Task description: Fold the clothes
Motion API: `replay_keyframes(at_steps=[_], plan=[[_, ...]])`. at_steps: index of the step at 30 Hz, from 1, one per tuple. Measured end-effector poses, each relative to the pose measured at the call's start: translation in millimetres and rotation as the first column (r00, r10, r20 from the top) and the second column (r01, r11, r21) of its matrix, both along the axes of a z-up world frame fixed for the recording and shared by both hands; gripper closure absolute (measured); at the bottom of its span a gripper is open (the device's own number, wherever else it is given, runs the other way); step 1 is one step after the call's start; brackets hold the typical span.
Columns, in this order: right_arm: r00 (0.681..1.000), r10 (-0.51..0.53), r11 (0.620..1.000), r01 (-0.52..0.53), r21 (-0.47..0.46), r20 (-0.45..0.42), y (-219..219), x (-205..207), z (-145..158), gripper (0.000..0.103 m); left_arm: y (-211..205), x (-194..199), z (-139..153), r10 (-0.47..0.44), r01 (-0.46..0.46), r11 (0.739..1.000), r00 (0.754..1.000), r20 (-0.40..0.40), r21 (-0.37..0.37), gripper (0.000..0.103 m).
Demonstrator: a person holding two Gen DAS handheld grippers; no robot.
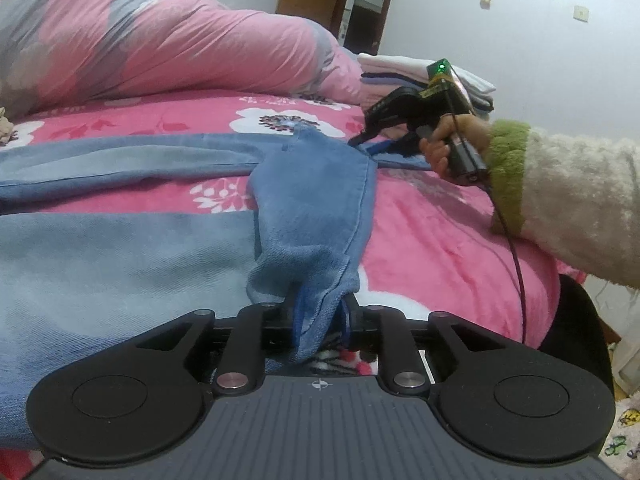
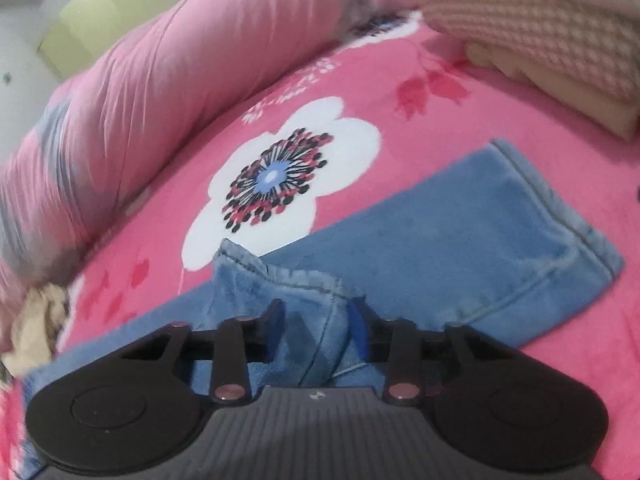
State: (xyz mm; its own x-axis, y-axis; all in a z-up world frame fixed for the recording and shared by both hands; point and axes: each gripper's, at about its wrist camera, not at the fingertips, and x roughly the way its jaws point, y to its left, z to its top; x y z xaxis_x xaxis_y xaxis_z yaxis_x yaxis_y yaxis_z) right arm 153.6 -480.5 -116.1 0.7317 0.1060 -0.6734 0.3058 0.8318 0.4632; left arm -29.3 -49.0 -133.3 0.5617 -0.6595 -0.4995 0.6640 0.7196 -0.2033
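Your bed, under a pink fleece sheet with white flowers (image 1: 420, 216), carries a rolled pink-and-grey quilt (image 1: 160, 40) along its far edge. The blue fleece trousers (image 1: 316, 208) lie spread across the sheet's middle. Your left gripper (image 1: 316, 312) has its jaws nearly closed, pinching a bunched fold of them. Your right gripper (image 2: 316, 320), jaws narrow, clamps another fold of the trousers near the hem.

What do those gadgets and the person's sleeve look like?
Each hand-held gripper has black fingers, round black pads and a ribbed grey body with a crosshair mark. The right hand-held gripper carries a green light and black cable. The sleeve is fluffy cream with a green cuff.
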Motion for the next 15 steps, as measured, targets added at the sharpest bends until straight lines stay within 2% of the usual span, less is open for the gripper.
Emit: replay_keyframes(at_steps=[3,7,10,12,15], plan=[[0.999,-0.003,1.000,0.003,-0.007,0.053,-2,-4,7,0.093,0,0,1,0.002,-0.002,1.000,1.000,-0.008,-0.004,0.084],[0.984,-0.015,0.999,0.022,-0.038,0.177,-4,-38,41,0.095,0,0,4,0.006,-0.007,1.000,1.000,-0.020,-0.009,0.084],[0.953,-0.069,0.996,0.085,-0.041,0.294,-16,-94,75,0.095,0,-3,7,-0.004,0.004,1.000,1.000,-0.016,-0.006,0.084],[0.927,-0.120,0.988,0.147,-0.050,0.354,-26,-146,90,0.095,-1,-6,8,-0.015,0.015,1.000,1.000,-0.014,-0.002,0.084],[0.897,-0.231,0.963,0.265,-0.039,0.376,-38,-223,86,0.095,0,-10,7,-0.039,0.039,0.999,0.999,-0.019,0.008,0.084]])
